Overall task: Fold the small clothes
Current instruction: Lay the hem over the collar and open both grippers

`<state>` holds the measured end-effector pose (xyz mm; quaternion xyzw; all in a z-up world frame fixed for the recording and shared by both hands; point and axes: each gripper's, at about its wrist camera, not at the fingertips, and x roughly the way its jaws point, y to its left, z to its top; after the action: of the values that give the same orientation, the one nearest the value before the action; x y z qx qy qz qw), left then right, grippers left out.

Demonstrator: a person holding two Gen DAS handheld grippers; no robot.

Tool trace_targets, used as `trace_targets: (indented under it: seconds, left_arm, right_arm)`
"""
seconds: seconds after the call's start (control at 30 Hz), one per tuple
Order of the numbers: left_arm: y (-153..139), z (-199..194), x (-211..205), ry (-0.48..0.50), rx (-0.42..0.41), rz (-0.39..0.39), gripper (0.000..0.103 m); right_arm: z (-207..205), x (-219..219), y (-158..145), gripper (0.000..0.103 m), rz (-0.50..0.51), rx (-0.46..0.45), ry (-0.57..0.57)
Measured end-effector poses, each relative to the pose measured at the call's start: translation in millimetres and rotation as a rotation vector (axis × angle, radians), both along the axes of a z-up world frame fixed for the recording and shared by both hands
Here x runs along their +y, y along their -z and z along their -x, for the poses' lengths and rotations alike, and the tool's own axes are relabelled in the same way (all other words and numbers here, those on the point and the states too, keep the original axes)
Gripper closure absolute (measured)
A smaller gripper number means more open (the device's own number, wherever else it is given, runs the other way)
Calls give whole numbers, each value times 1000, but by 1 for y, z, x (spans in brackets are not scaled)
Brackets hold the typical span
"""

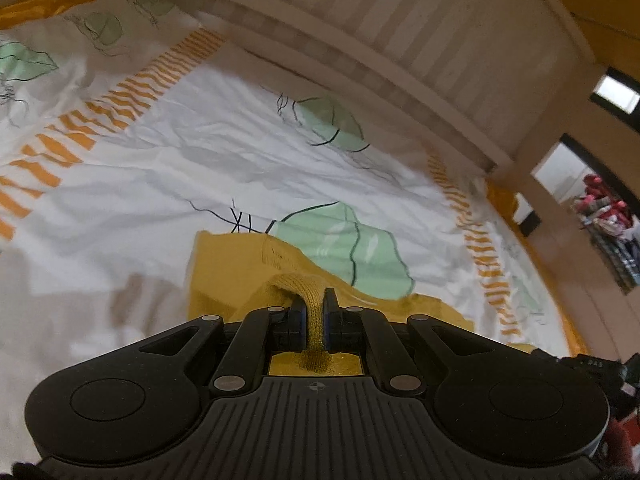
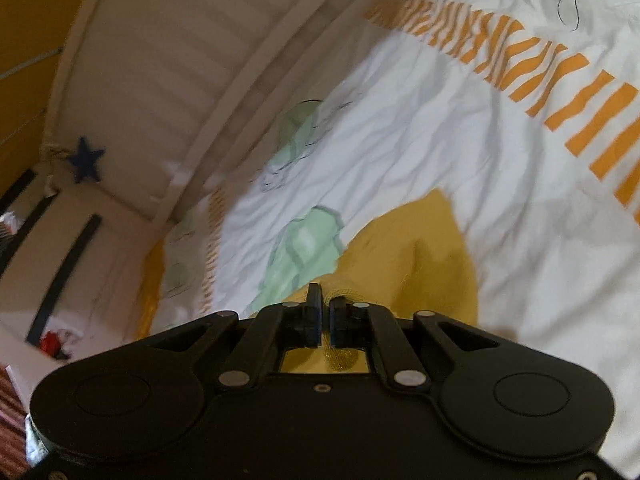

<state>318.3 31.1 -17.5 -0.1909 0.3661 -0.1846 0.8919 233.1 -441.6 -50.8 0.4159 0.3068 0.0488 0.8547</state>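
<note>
A small mustard-yellow knitted garment (image 1: 232, 268) lies on a white bedsheet (image 1: 200, 152) printed with green shapes and orange stripes. My left gripper (image 1: 313, 304) is shut on a ribbed edge of the garment, which bunches up between the black fingers (image 1: 297, 312). In the right wrist view the same yellow garment (image 2: 420, 256) spreads ahead of my right gripper (image 2: 325, 308). That gripper is shut, with a thin bit of yellow knit pinched between its pads. The picture is blurred by motion.
A white slatted crib rail (image 1: 400, 20) runs along the far side of the sheet; the rail (image 2: 168, 92) also shows left in the right wrist view, with a blue star (image 2: 85, 164) on it. A pile of mixed clothes (image 1: 608, 220) lies beyond the bed, right.
</note>
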Motion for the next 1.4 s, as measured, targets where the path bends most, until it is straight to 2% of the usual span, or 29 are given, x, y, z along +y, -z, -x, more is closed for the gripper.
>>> trace_targets:
  seconds: [0.23,0.27,0.37,0.4,0.43,0.47,0.5,0.53,0.57,0.6,0.7,0.83,0.93,1.03,1.17,1.3,1.33,1.4]
  left_arm:
    - [44,-53,-19,-18,56,-81,96]
    - [51,-59,-21,-25,64,-84,96]
    - [62,-72,-20,-52,67,-62,94]
    - [65,-75,-18,-59,67,-47,92]
    - [67,-79,-17,-70,68,-40,83]
    - [67,-81,-14,-92,57,-45,72]
    - [66,-80,-12,-114,36,-58,69]
    - [64,-81,-10,-126,15,-73,66]
    - [61,-79,-8,-133,-7,-91,66]
    - [57,-77,-6,-136,-24,-114,66]
    - [48,-64,-3,-105,-49,-160,66]
    - [46,-45,-19,4,-74,-263,65]
    - [53,-36,-36,104,-77,-326,65]
    - [62,-34,-45,153,-71,-343,65]
    - [76,-46,-40,118,-34,-354,65]
    - [99,-54,-18,32,70,-344,65]
    - [100,-50,-11,23,64,-336,62]
    - [100,-43,-4,17,65,-333,62]
  right_arm:
    - [-45,-2,30,90,60,62,-15]
    - [-49,-3,33,85,64,66,-13]
    - [-57,-7,40,84,67,64,13]
    - [-58,-9,41,84,68,65,24]
    - [-60,-11,42,84,71,66,35]
    - [-60,-12,42,81,78,67,47]
    - [-59,-14,41,73,91,62,63]
    - [-57,-15,39,50,112,55,78]
    - [-54,-15,36,33,143,45,91]
    - [-51,-15,32,30,180,32,103]
    - [-47,-10,19,30,271,8,92]
    - [-49,19,9,30,404,11,-14]
    - [-50,44,11,30,487,18,-96]
    - [-53,64,21,30,543,47,-159]
    - [-54,76,38,30,613,96,-196]
    - [-50,73,48,30,687,114,-199]
    - [-49,73,47,30,699,117,-196]
    - [-46,72,43,28,715,135,-178]
